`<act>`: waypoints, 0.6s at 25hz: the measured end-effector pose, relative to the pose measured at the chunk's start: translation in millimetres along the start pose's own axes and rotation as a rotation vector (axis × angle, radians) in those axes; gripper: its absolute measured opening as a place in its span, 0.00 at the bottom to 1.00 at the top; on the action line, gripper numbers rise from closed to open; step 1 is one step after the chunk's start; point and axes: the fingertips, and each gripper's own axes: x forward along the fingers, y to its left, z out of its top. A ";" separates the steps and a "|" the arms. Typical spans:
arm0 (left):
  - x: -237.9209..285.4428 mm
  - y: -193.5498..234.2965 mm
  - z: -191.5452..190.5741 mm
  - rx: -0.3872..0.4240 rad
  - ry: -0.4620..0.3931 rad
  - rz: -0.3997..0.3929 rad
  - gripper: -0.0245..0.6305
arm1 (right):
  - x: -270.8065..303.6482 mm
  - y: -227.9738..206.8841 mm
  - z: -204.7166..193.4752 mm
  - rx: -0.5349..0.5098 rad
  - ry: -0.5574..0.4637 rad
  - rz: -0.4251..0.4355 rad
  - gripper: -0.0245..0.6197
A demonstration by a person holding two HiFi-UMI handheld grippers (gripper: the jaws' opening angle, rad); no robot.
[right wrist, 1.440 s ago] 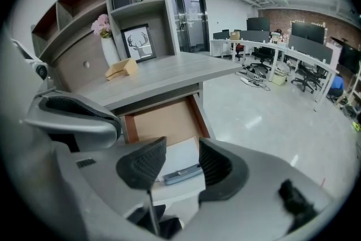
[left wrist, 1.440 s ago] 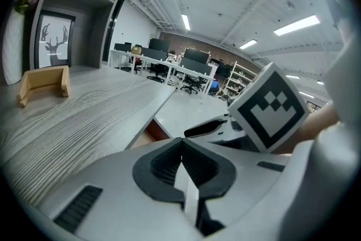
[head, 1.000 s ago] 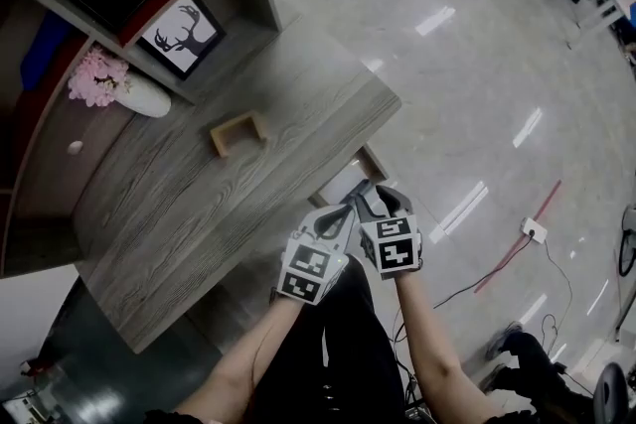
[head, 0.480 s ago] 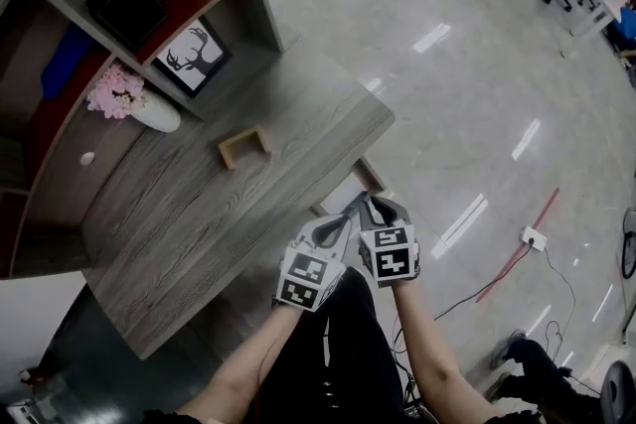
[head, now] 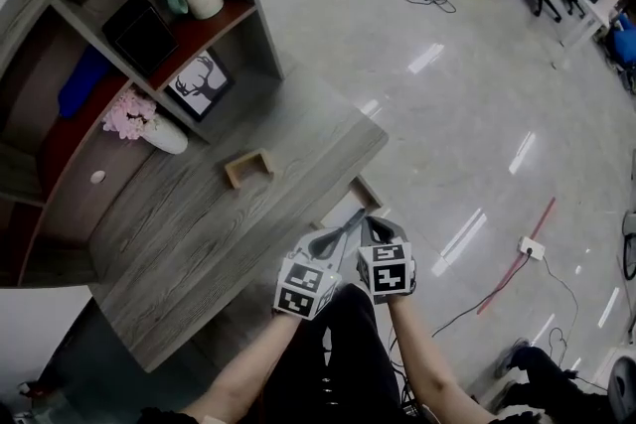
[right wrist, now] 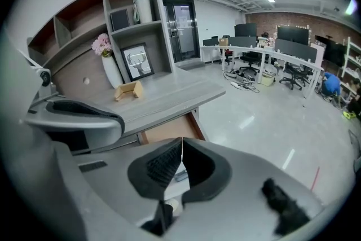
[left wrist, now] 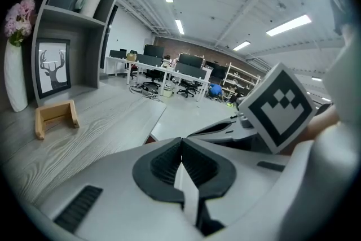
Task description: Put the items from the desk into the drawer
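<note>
Desktop [head: 189,233] behind the open drawer [right wrist: 169,131] carries a wooden stand [head: 248,167] yet to stow, while over the drawer the right gripper [right wrist: 181,143] has just been closing on nothing, the left gripper [left wrist: 181,141] pinched empty too.

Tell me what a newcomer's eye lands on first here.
Two pale grey tongs with black-and-white marker cubes, the left tongs and the right tongs, sit side by side low in the head view. Both are shut and empty, the right's jaws having just closed. Beyond them a small light wooden stand sits on the grey wood-grain desk, before a framed deer picture and a white vase of pink flowers.
</note>
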 end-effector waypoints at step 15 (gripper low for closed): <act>-30.6 -4.3 50.1 0.081 -0.072 -0.007 0.05 | -62.3 19.5 48.1 0.066 -0.122 -0.028 0.06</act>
